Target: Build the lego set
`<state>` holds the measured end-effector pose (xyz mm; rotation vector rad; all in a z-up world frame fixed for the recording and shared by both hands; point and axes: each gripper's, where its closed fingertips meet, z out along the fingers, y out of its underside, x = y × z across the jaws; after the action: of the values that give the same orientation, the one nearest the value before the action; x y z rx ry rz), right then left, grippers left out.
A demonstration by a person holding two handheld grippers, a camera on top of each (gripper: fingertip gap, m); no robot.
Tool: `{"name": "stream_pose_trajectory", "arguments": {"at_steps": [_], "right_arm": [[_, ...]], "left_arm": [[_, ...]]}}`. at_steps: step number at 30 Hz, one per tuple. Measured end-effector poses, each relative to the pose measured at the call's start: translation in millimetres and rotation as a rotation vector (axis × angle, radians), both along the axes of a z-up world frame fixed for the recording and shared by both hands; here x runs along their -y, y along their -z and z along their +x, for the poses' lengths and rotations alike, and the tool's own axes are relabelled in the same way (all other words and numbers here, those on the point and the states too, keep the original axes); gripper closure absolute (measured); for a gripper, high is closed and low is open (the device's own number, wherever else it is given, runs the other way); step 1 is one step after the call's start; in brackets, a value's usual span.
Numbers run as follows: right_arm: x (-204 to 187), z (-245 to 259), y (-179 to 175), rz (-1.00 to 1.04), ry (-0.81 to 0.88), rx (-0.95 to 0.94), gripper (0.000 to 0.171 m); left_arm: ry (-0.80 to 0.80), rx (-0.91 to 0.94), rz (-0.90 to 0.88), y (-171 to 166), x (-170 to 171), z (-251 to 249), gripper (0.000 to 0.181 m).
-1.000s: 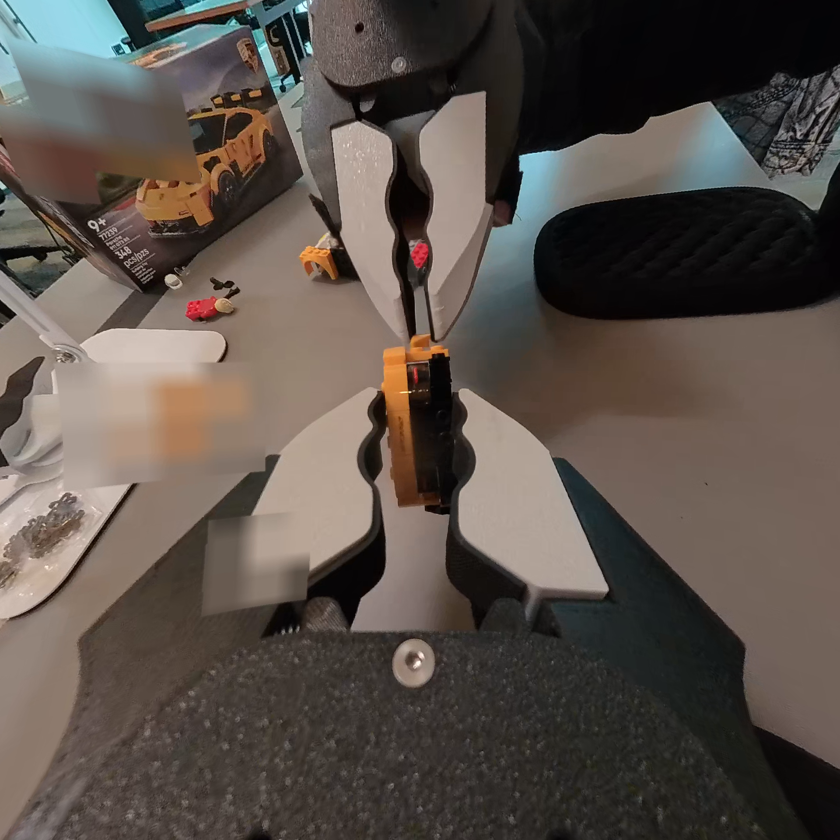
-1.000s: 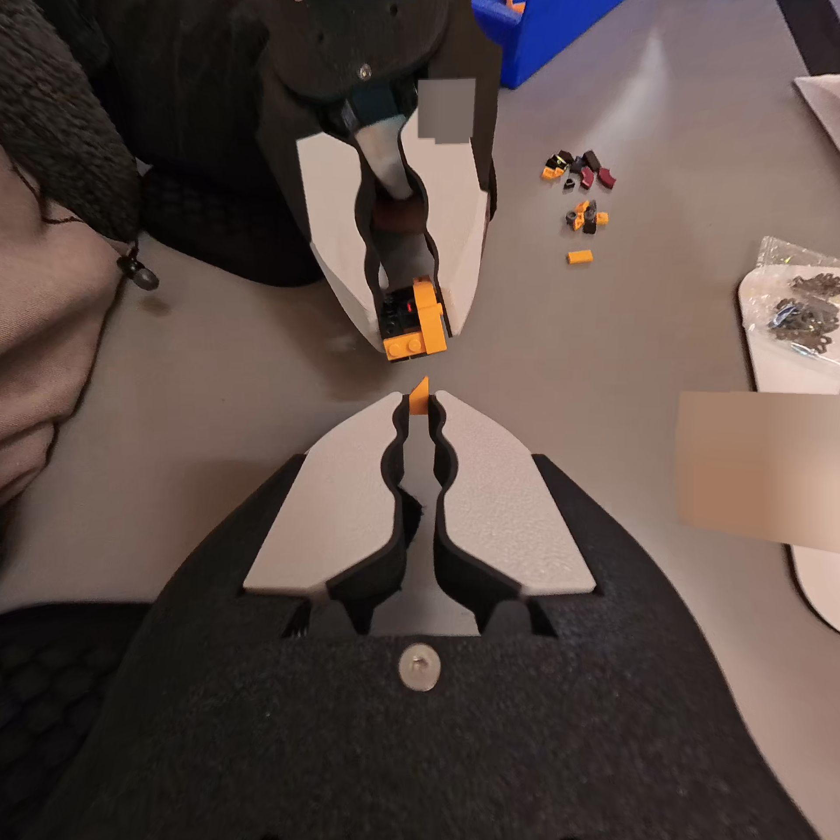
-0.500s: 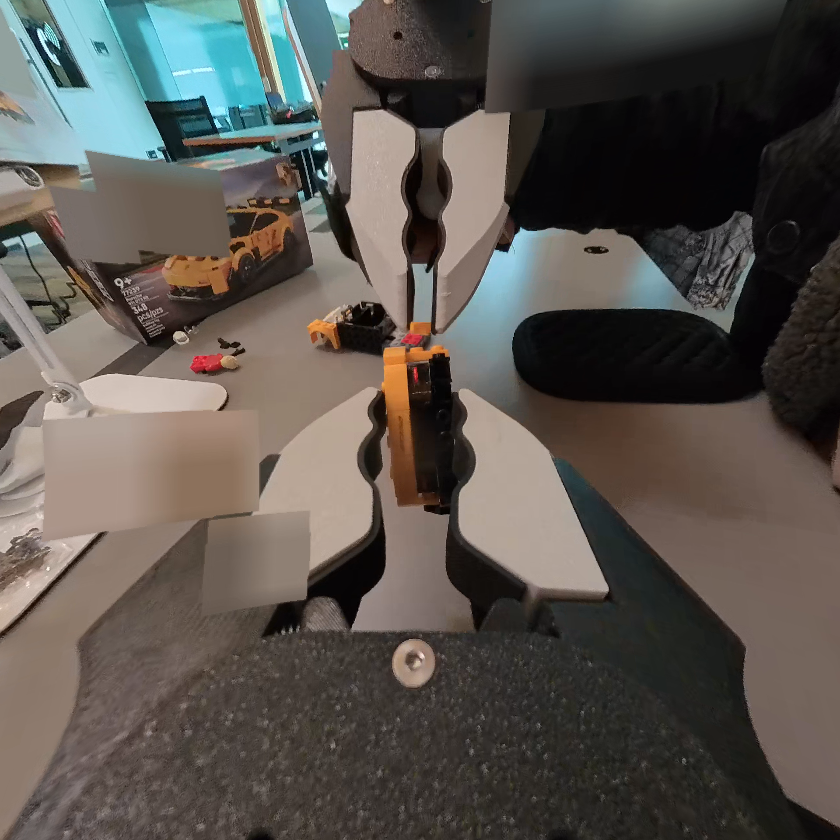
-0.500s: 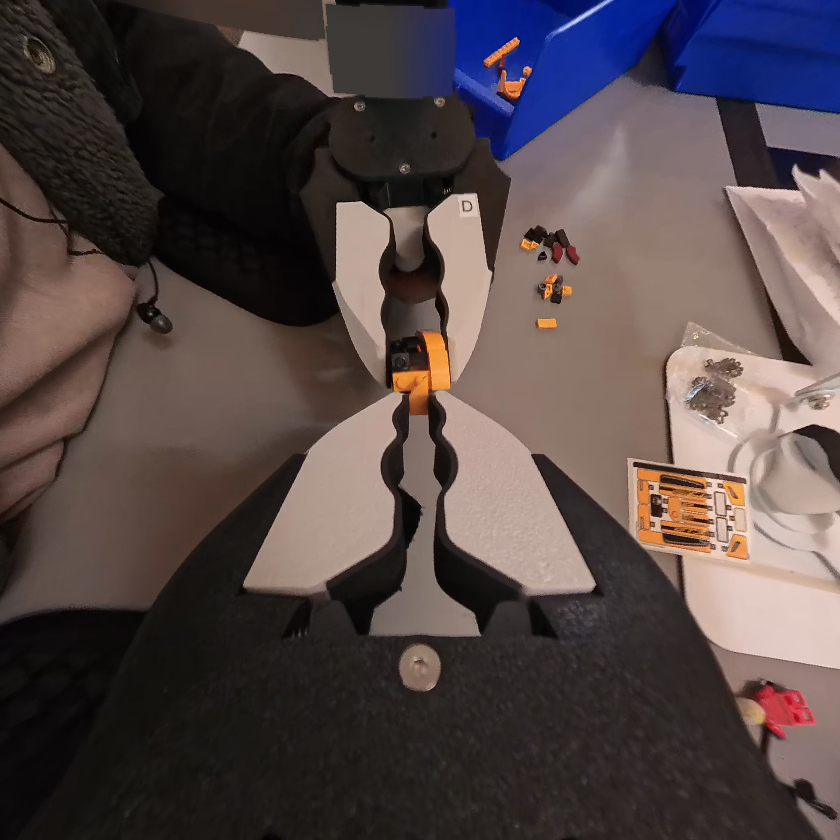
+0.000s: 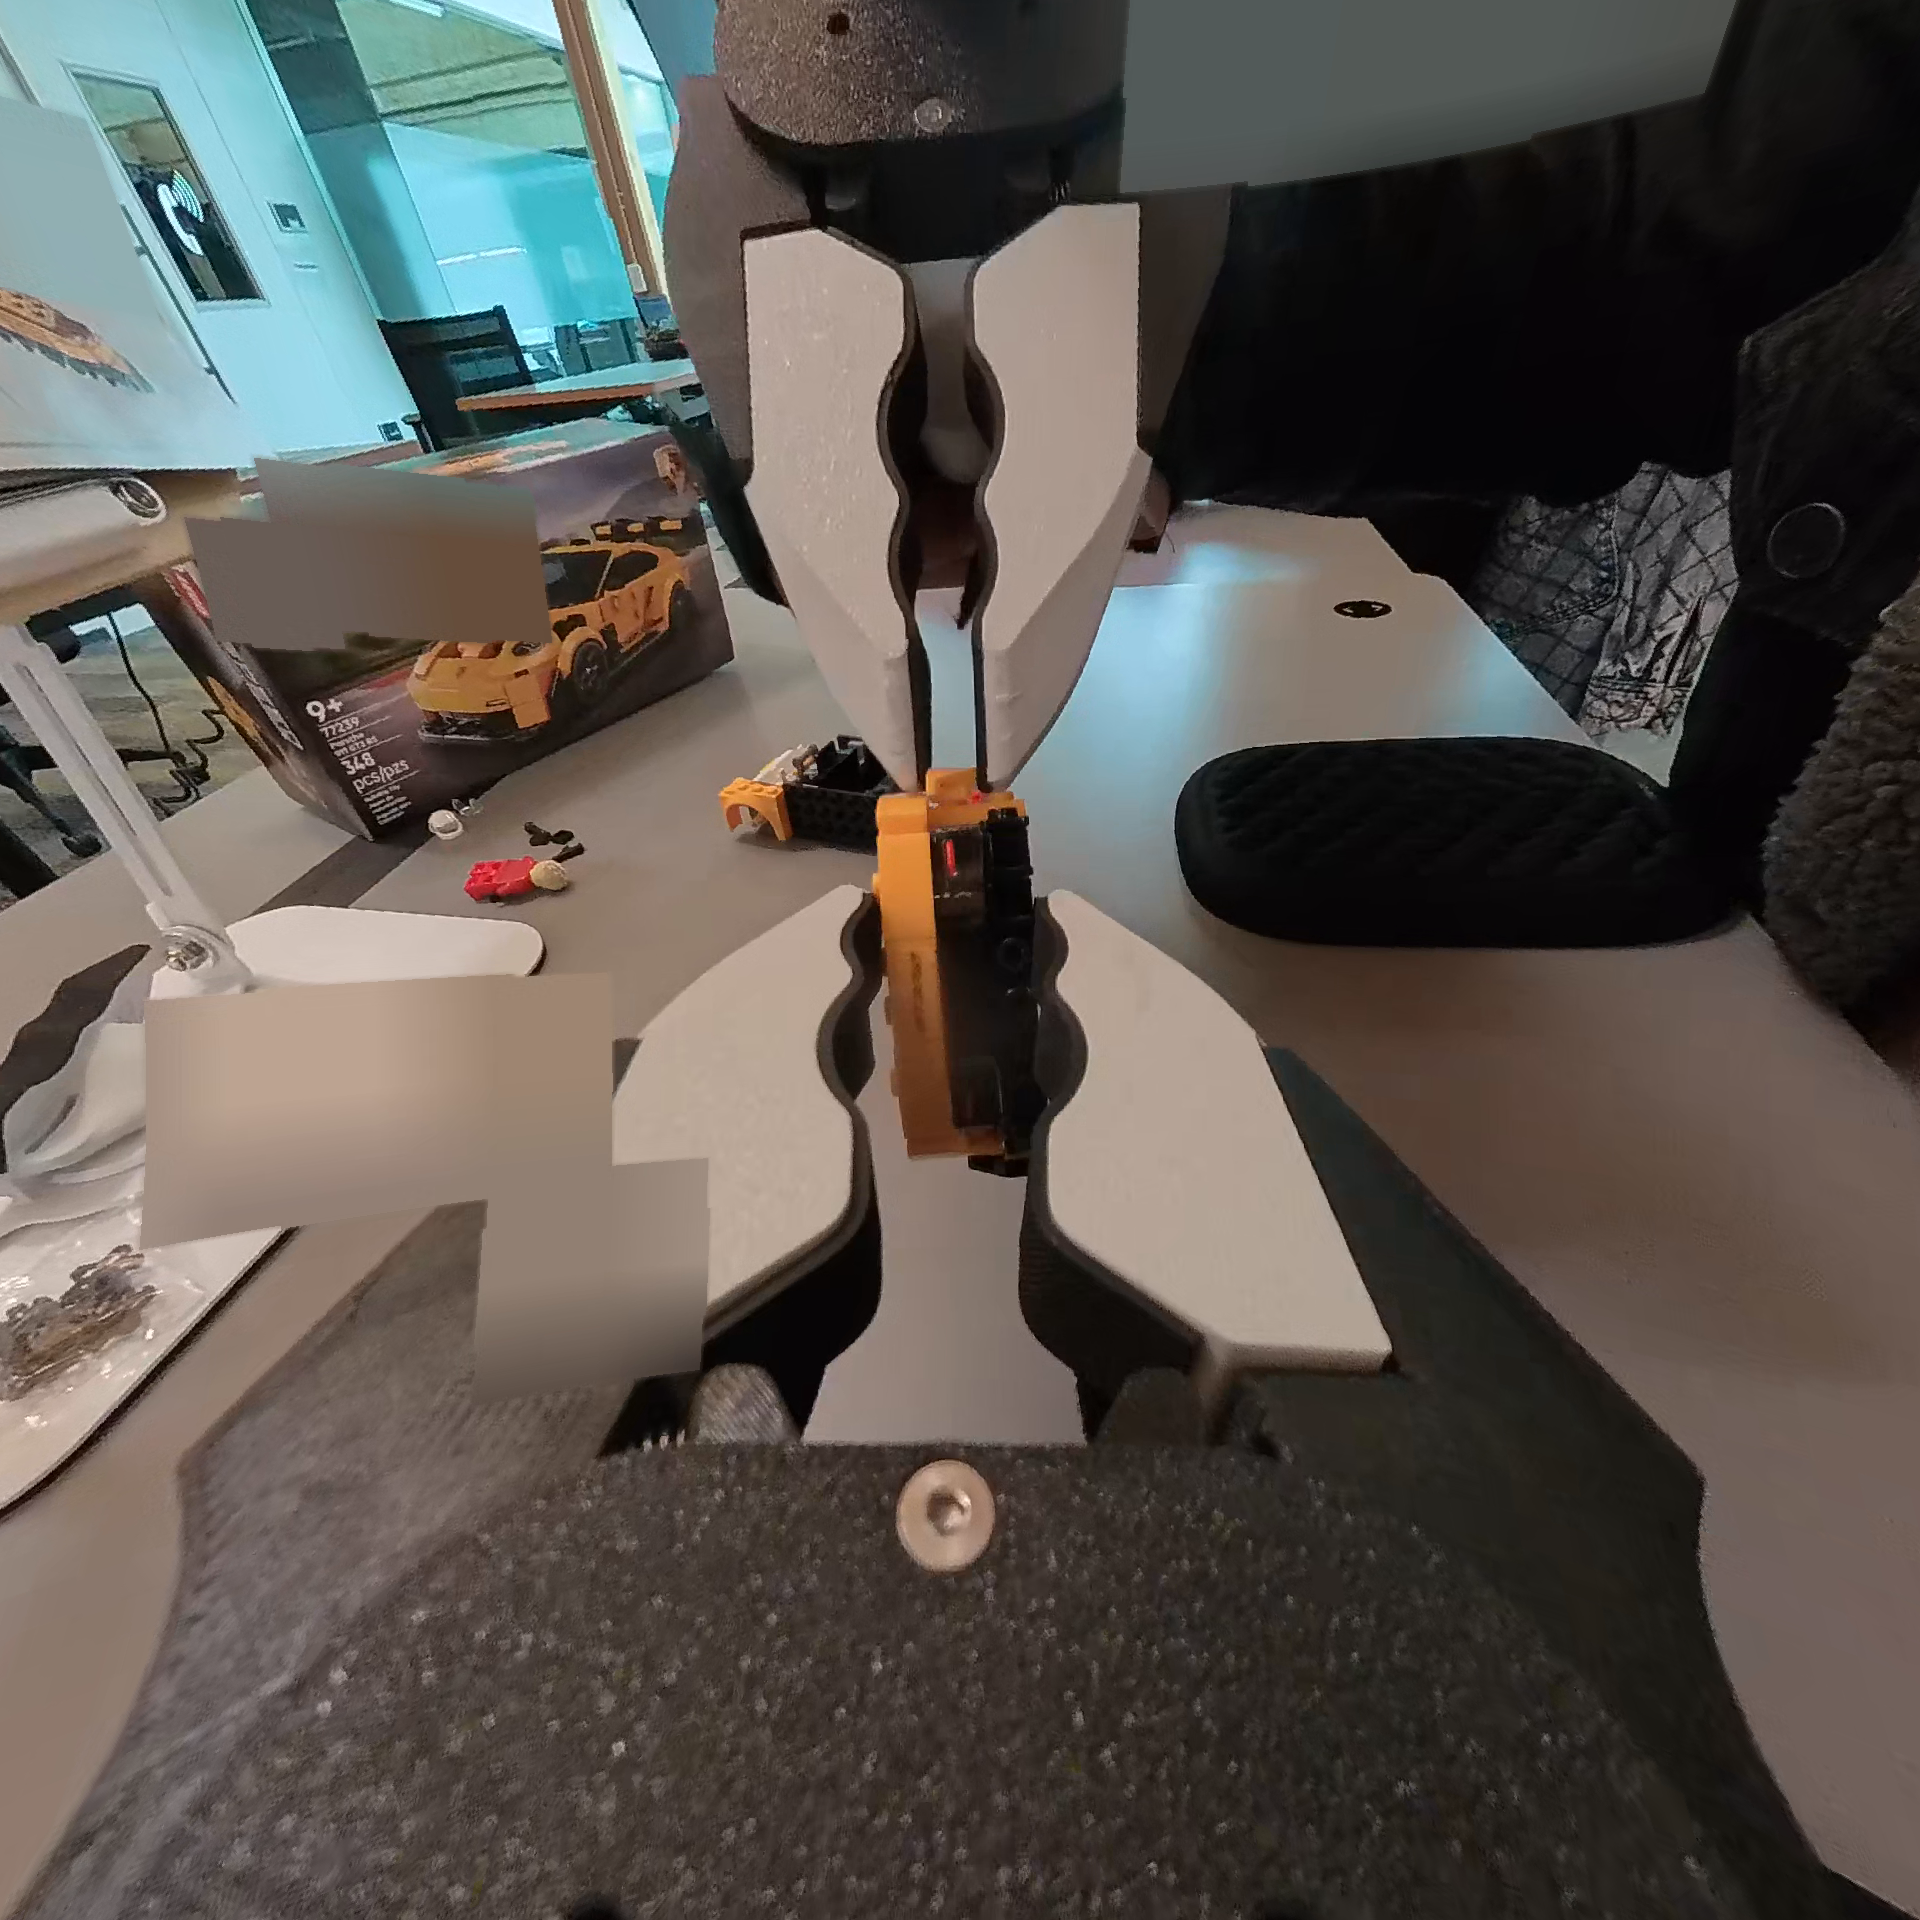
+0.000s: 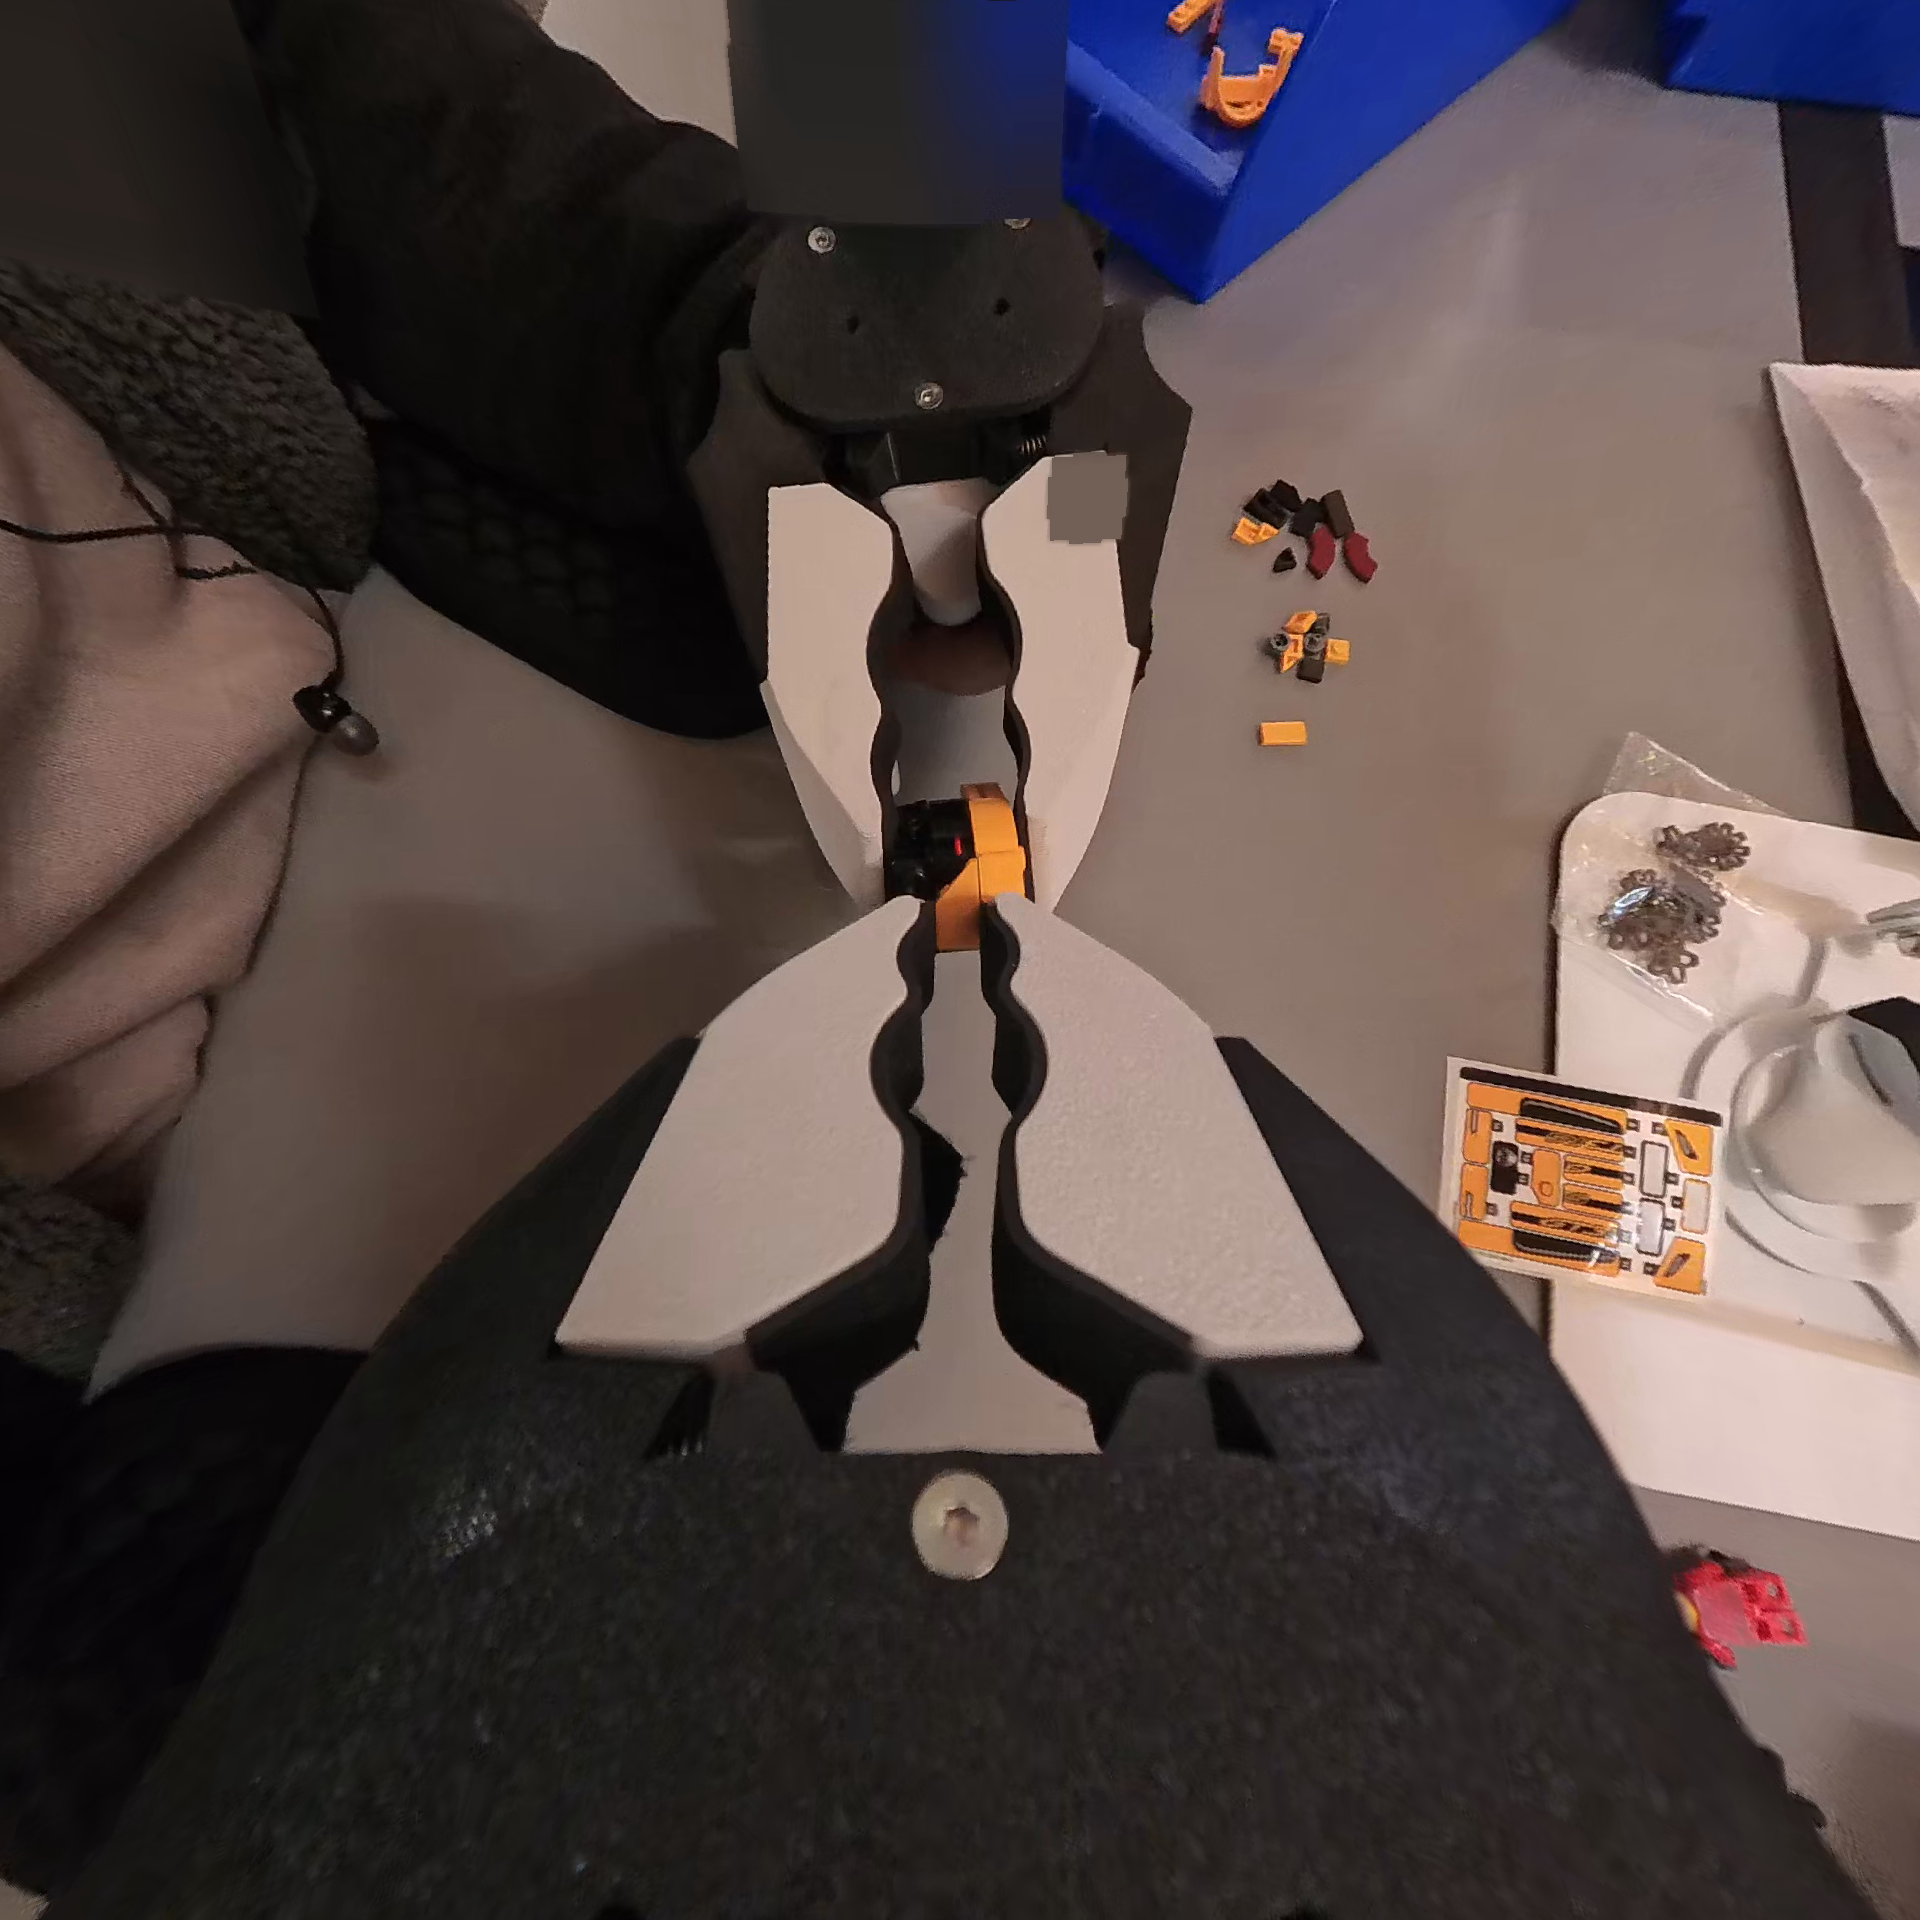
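Note:
My left gripper [image 5: 956,904] is shut on an orange and black lego assembly [image 5: 951,997] and holds it above the grey table. My right gripper [image 5: 949,769] faces it from the far side, shut on a small orange piece [image 5: 948,787] that touches the assembly's far end. In the right wrist view, my right gripper [image 6: 956,914] pinches the small orange piece [image 6: 958,925] at its tips. The piece meets the assembly [image 6: 966,847], which sits between the left gripper's fingers [image 6: 821,727]. How far the piece is seated is hidden.
A lego box [image 5: 468,644], a partly built black and orange chassis [image 5: 821,805], a red minifigure part [image 5: 499,878] and a black wrist pad [image 5: 1423,842] lie beyond. Loose bricks [image 6: 1304,530], a sticker sheet [image 6: 1579,1184], a parts bag [image 6: 1673,894] and blue bins [image 6: 1247,135] lie to the right. My left and right fingertips are right by each other.
The gap between the small orange piece and the assembly has closed; the two grippers have come together tip to tip and both views have tilted up from the table.

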<state>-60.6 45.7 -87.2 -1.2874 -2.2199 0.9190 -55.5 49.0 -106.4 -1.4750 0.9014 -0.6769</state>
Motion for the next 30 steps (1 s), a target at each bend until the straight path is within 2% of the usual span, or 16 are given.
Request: {"name": "stream_pose_trajectory", "arguments": {"at_steps": [15, 30], "right_arm": [[3, -2, -11, -0.157, 0.006, 0.084, 0.163], [4, -2, -16, -0.191, 0.010, 0.132, 0.163]], "left_arm": [[0.028, 0.100, -0.025, -11, 3, 0, 0.154], [0.043, 0.139, -0.037, -16, 6, 1, 0.154]]}}
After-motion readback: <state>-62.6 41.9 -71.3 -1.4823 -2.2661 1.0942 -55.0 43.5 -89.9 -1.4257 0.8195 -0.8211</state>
